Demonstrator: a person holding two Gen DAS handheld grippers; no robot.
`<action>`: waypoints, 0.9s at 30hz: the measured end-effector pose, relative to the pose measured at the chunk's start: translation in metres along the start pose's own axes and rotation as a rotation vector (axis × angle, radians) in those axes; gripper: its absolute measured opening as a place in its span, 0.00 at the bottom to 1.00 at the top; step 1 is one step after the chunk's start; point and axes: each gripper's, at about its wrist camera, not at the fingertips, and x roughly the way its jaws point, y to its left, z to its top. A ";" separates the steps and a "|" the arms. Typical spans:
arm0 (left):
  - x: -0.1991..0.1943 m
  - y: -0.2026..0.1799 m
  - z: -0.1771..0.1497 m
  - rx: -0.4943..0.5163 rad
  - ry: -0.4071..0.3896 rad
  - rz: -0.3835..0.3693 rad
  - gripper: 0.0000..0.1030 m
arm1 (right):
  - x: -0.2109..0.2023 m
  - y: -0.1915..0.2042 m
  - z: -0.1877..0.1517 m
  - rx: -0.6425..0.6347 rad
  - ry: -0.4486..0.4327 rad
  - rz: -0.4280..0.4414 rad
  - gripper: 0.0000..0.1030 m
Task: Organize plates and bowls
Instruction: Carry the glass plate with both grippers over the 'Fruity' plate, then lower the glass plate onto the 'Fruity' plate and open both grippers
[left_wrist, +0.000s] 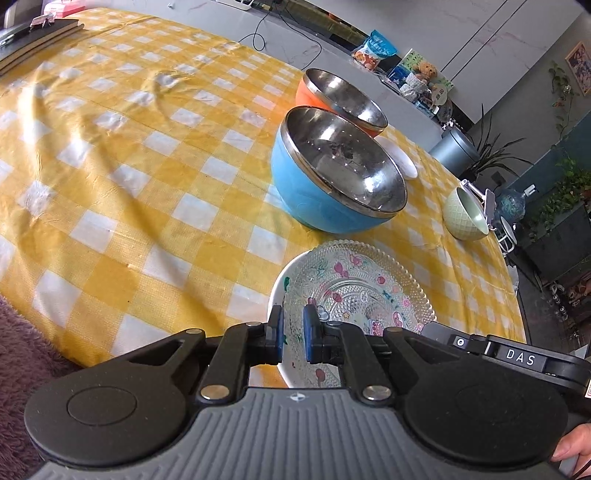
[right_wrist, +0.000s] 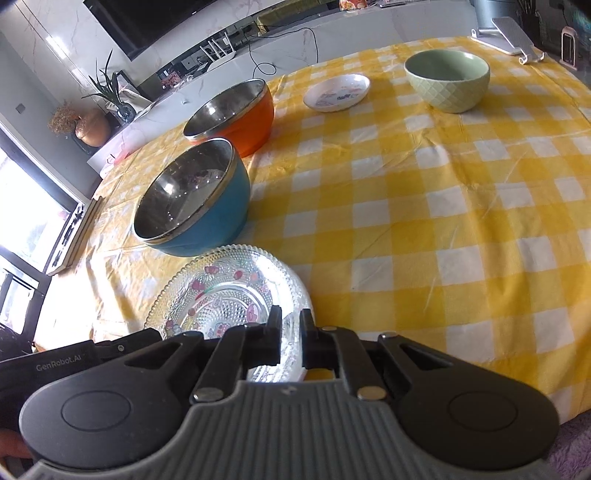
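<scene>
A clear glass plate (left_wrist: 364, 291) lies on a white patterned plate (left_wrist: 280, 288) at the near table edge. My left gripper (left_wrist: 292, 326) is shut on the stack's near-left rim. My right gripper (right_wrist: 290, 328) is shut on the glass plate's (right_wrist: 229, 291) near-right rim. Beyond stand a blue steel-lined bowl (left_wrist: 314, 195) (right_wrist: 207, 206) and an orange steel-lined bowl (left_wrist: 314, 96) (right_wrist: 251, 118). A small white saucer (left_wrist: 400, 157) (right_wrist: 338, 92) and a green bowl (left_wrist: 466, 214) (right_wrist: 448, 79) sit farther off.
A yellow checked cloth (left_wrist: 129, 166) (right_wrist: 424, 221) covers the round table. Dark notebooks (left_wrist: 33, 40) lie at the far left edge. A white phone stand (right_wrist: 511, 37) stands behind the green bowl. A purple fuzzy cloth (left_wrist: 22, 354) is at the near edge.
</scene>
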 end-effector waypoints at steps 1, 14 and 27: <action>0.001 0.001 -0.001 0.002 -0.003 -0.001 0.11 | 0.000 0.001 -0.001 -0.004 -0.001 -0.005 0.07; -0.001 -0.013 -0.005 0.097 -0.028 0.063 0.11 | 0.006 0.017 -0.010 -0.108 -0.033 -0.099 0.09; 0.004 -0.023 -0.010 0.182 -0.052 0.152 0.13 | 0.014 0.043 -0.021 -0.286 -0.086 -0.218 0.08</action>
